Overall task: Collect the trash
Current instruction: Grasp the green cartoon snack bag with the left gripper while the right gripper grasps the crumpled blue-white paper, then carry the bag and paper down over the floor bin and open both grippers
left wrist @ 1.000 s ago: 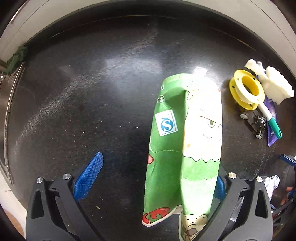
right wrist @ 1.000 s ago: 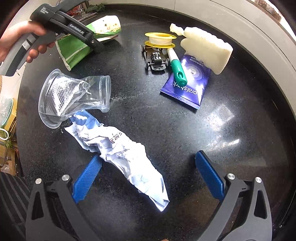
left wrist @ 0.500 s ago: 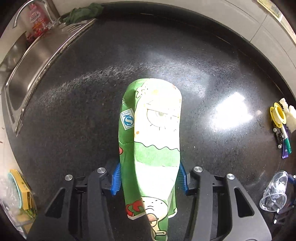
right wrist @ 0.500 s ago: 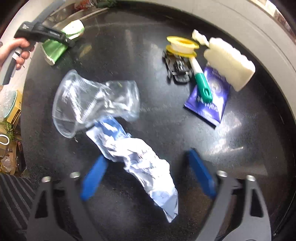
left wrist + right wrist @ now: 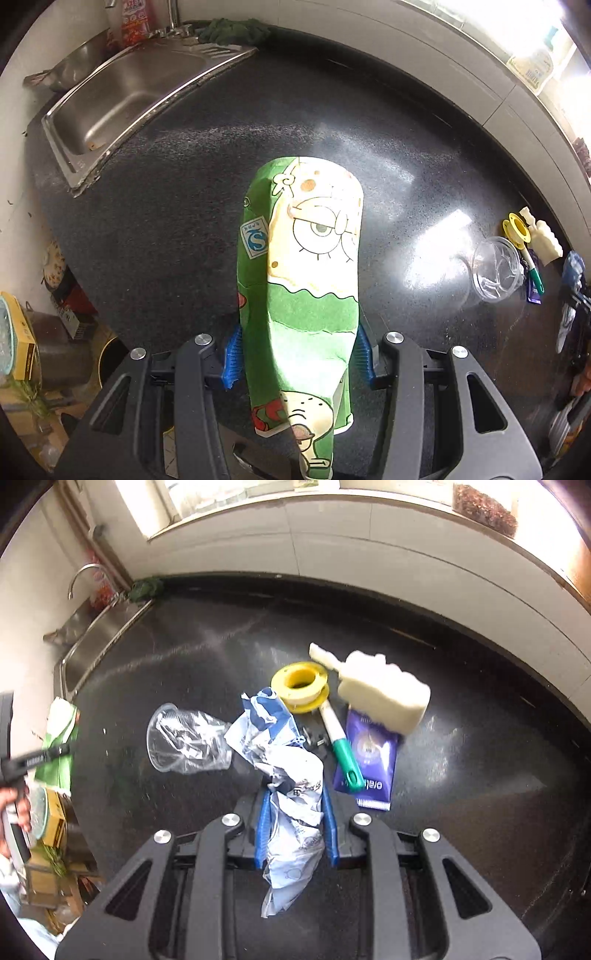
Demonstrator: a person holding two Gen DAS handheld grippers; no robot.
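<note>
A green paper cup printed with a cartoon face (image 5: 303,273) is pinched between the left gripper (image 5: 298,350)'s blue pads, above the black speckled countertop (image 5: 177,206). The right gripper (image 5: 297,825) pinches a crumpled white-and-blue plastic wrapper (image 5: 291,797), beside a crushed clear plastic cup (image 5: 184,740) on the counter.

A blue-and-white square label with a large "S" sits on the green cartoon wrapper (image 5: 295,288), while the purple sachet (image 5: 369,760) reads "oral…" upside down.
</note>
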